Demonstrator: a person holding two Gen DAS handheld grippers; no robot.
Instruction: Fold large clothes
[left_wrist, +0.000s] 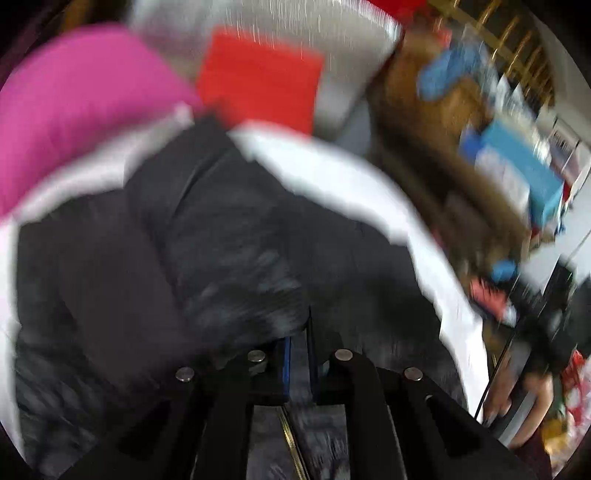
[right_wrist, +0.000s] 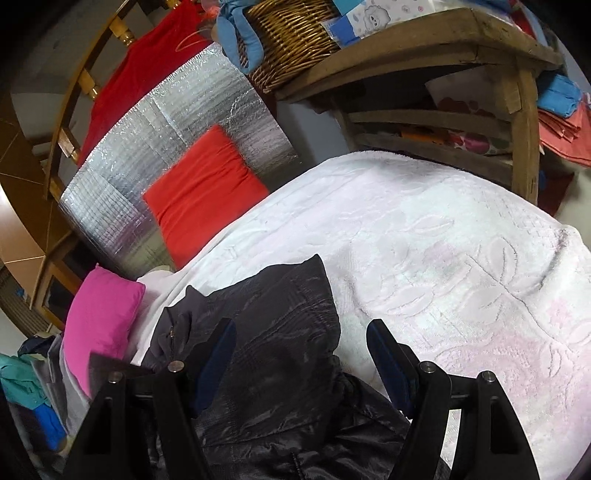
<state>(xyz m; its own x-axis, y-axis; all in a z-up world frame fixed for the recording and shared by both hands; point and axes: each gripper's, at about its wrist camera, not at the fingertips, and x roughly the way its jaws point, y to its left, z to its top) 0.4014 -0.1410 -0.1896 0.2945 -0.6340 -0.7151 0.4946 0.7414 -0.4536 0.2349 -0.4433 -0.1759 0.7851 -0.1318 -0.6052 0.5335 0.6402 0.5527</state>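
Note:
A black shiny jacket (left_wrist: 221, 240) lies crumpled on a white embossed blanket (left_wrist: 332, 166). The left wrist view is badly blurred. My left gripper (left_wrist: 300, 332) is shut, its blue pads pinched together on a fold of the jacket's fabric, and a zipper line runs under its base. In the right wrist view the jacket (right_wrist: 280, 332) spreads from the lower left toward the middle of the blanket (right_wrist: 443, 240). My right gripper (right_wrist: 301, 350) hangs open just above it, one finger on each side of a raised part of the cloth, with no pad pressing on it.
A pink pillow (right_wrist: 103, 317) and a red cushion (right_wrist: 207, 184) lie by the bed's left side on a silver foil mat (right_wrist: 147, 147). A wooden shelf (right_wrist: 443, 37) with a wicker basket (right_wrist: 291, 33) stands behind. Piled clothes (right_wrist: 33, 387) sit at the lower left.

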